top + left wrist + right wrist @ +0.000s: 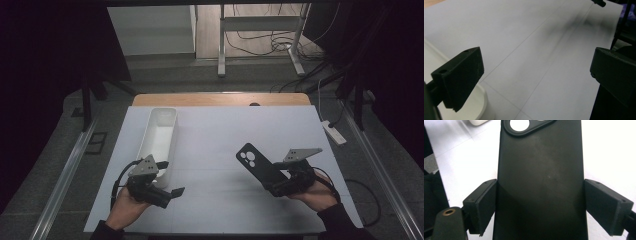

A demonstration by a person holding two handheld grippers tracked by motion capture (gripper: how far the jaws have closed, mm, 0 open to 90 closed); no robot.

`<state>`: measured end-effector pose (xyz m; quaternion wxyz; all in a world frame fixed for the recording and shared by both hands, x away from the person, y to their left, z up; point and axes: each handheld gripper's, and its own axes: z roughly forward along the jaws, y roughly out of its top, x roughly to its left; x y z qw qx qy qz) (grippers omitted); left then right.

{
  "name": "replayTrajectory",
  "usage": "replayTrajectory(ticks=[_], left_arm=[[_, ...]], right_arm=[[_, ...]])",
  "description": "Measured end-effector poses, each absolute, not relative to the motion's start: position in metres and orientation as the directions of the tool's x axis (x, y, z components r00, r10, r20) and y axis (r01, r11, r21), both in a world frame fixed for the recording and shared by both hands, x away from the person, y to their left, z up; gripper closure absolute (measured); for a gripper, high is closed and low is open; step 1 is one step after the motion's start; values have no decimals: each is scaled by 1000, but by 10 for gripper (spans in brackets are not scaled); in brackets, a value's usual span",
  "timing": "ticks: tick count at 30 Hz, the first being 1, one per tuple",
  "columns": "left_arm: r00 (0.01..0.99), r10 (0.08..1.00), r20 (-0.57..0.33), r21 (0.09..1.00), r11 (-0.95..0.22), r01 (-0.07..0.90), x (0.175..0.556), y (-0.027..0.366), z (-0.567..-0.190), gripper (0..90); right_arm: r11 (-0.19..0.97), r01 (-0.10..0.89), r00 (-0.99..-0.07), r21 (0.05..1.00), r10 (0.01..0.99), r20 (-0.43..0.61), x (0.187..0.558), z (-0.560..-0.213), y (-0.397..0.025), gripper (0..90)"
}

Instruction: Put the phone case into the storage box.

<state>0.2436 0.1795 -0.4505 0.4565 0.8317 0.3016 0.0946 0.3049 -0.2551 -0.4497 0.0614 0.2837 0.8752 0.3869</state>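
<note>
Phone case (pixel 258 165), black, clamped by its long edges in right gripper (pixel 280 186) jaws, raised above white worktop (pixel 225 145). Left gripper (pixel 172 195): jaws apart, empty, beside white bin (pixel 160 135).

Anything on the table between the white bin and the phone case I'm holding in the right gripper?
No. In the high view the table between the white bin and the phone case held by the right gripper is bare.

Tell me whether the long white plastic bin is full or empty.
Empty: in the high view the long white plastic bin shows only its bare white floor and walls, though the left gripper overlaps its near end.
</note>
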Motion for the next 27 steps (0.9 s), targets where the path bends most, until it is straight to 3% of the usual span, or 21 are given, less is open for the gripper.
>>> replayTrajectory(ticks=[27], left_arm=[[875, 459, -155, 850, -390, 355, 273, 148, -443, 0]], right_arm=[[556, 376, -900, 741, 409, 150, 290, -451, -231, 151]])
